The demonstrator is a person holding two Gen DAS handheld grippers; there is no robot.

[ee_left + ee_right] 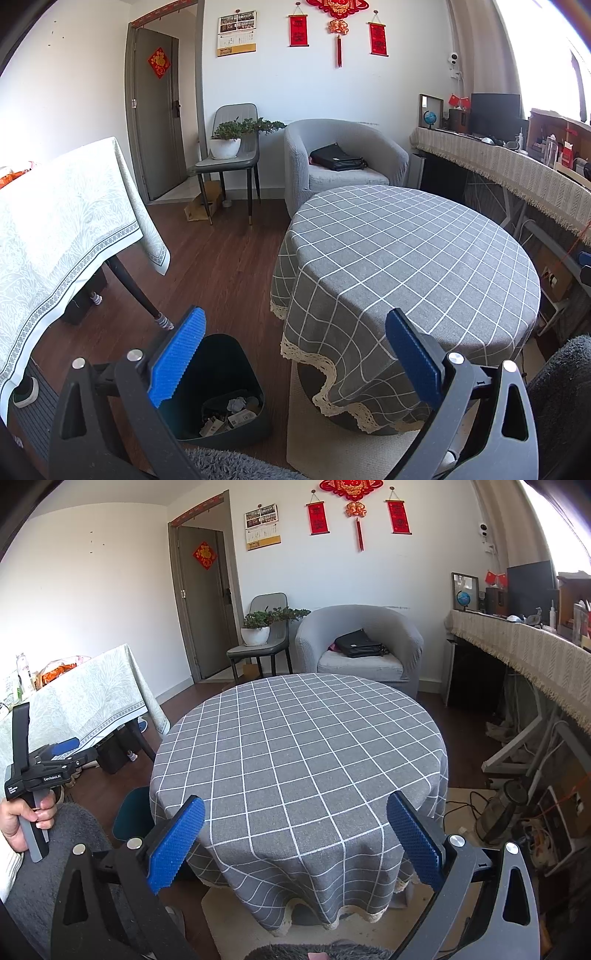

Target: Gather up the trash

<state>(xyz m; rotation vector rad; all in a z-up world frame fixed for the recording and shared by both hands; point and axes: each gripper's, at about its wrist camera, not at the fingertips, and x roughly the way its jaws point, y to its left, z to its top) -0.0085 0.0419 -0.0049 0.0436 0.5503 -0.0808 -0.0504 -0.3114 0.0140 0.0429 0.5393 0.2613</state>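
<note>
The round table [295,746] under its grey checked cloth carries nothing that I can see, and the dark bin [221,387] on the floor at its 9 o'clock side already holds crumpled paper and small cartons [229,413], so I judge the collecting is at or near its end. No loose trash shows on the wooden floor [229,266] around the table, though the far side and the space under the cloth are hidden from me.

The left gripper [293,354] hangs released, its blue pads wide apart and nothing between them, held above the gap between bin and table. The right gripper [295,840] is likewise spread and empty, facing the table's near edge from 6 o'clock.

For room: the lace hem of the cloth drapes close to the bin's rim, a snag risk. A second table [66,221] with a pale cloth stands at 9 o'clock with a clear strip of floor between. At 3 o'clock the long sideboard [535,657] and the cables and clutter beneath crowd the passage. The armchair [362,642] closes off 12 o'clock
</note>
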